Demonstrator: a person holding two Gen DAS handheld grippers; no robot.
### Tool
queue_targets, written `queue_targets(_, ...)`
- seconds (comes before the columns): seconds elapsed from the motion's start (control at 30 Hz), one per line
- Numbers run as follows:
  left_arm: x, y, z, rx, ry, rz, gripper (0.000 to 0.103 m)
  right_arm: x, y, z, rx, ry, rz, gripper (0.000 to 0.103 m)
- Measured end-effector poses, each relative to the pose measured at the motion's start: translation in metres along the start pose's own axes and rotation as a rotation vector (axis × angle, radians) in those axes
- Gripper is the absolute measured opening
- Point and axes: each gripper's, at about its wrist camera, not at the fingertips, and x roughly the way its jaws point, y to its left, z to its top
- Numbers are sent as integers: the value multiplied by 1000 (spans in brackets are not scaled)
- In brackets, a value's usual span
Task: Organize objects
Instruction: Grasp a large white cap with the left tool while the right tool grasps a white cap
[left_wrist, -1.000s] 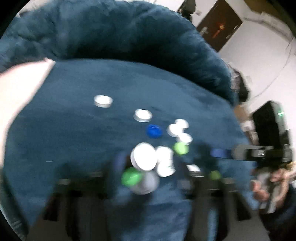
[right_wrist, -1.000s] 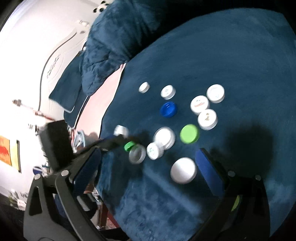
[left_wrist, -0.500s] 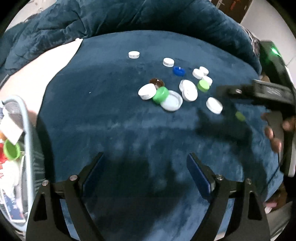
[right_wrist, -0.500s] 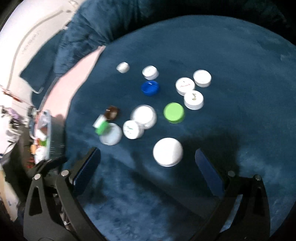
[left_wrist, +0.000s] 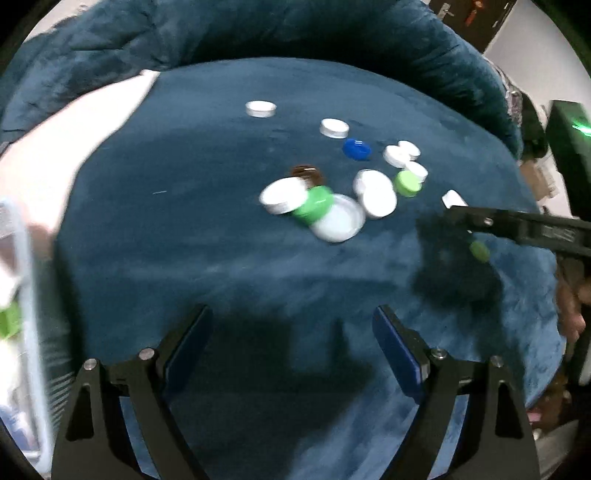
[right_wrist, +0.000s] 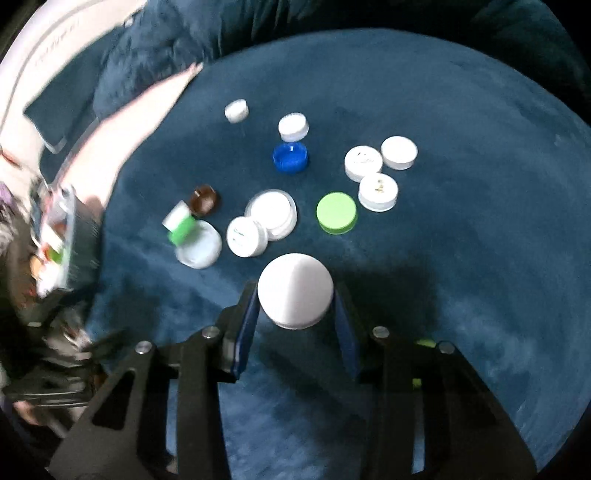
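Several bottle caps lie on a dark blue plush surface: white ones, a blue cap, a light green cap, a brown cap and a darker green cap. My right gripper has closed on a large white cap; both fingers touch its sides. My left gripper is open and empty, held back from the pile. The right gripper's finger shows at the right of the left wrist view, over the white cap.
A clear plastic bin holding sorted caps sits at the left edge; its wall shows in the left wrist view. A pale pink cloth lies at the far left. A raised blue cushion rim bounds the back.
My right gripper moved forward and closed around the large white cap. My left gripper pulled back from the pile and stayed open.
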Motion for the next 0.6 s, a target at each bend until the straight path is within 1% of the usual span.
queue_targets(0.03, 7, -6, 4, 8, -10, -13, 89, -6, -2, -3, 21, -10, 6, 41)
queue_targets(0.13, 24, -17, 16, 8, -55, -19, 89, -16, -9, -5, 82, -31, 22, 41)
queue_targets(0.17, 29, -19, 20, 8, -69, -19, 88, -18, -11, -4, 101, -34, 25, 41)
queue_targets(0.2, 33, -21, 24, 10, -80, -12, 84, -17, -10, -4, 110, -37, 27, 42)
queue_targets(0.3, 44, -22, 33, 35, -91, 16, 69, -16, -8, -1, 109, -34, 24, 42)
queue_targets(0.33, 47, -21, 35, 42, -87, 15, 62, -14, -6, 0, 100, -30, 20, 42)
queue_targets(0.37, 50, -20, 36, 50, -83, 18, 48, -13, -4, 0, 94, -26, 19, 42)
queue_targets(0.4, 50, -19, 36, 55, -84, 19, 38, -12, -3, 1, 87, -21, 20, 42)
queue_targets(0.5, 41, -10, 31, 41, -86, -18, 38, -9, 2, 2, 72, -9, 19, 42)
queue_targets(0.6, 28, -3, 20, 32, -90, -38, 38, -11, 7, 1, 57, -1, 17, 42)
